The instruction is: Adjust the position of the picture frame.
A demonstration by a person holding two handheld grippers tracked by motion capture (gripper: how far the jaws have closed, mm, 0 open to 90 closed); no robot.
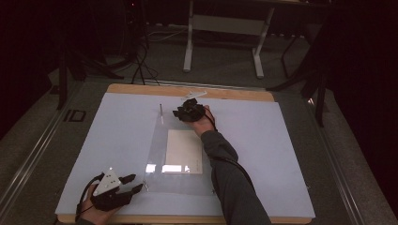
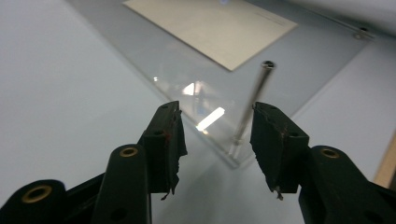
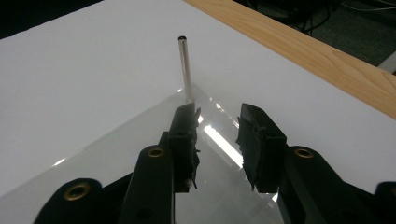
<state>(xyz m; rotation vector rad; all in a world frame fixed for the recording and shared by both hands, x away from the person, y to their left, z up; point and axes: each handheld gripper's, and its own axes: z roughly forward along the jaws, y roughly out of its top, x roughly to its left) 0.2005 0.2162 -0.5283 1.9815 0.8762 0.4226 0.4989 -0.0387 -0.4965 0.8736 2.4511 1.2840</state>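
A clear plastic plate (image 1: 157,140) lies flat on the white sheet with a pale paper sheet (image 1: 184,151) at its middle. A thin metal post (image 1: 161,112) stands upright at its far left corner, and another post (image 2: 254,100) at its near left corner. My right gripper (image 1: 175,113) is by the far post (image 3: 185,70), jaws open, the post just beyond the left pad and outside the gap. My left gripper (image 1: 137,182) points at the near corner; its jaws are open, with the post ahead of them near the right pad (image 2: 275,140), untouched.
The white sheet (image 1: 103,140) covers most of a wooden table whose far edge (image 1: 141,88) shows. Beyond it is a dark floor with cables and a white table frame (image 1: 225,28). A small fitting (image 2: 359,33) marks another plate corner.
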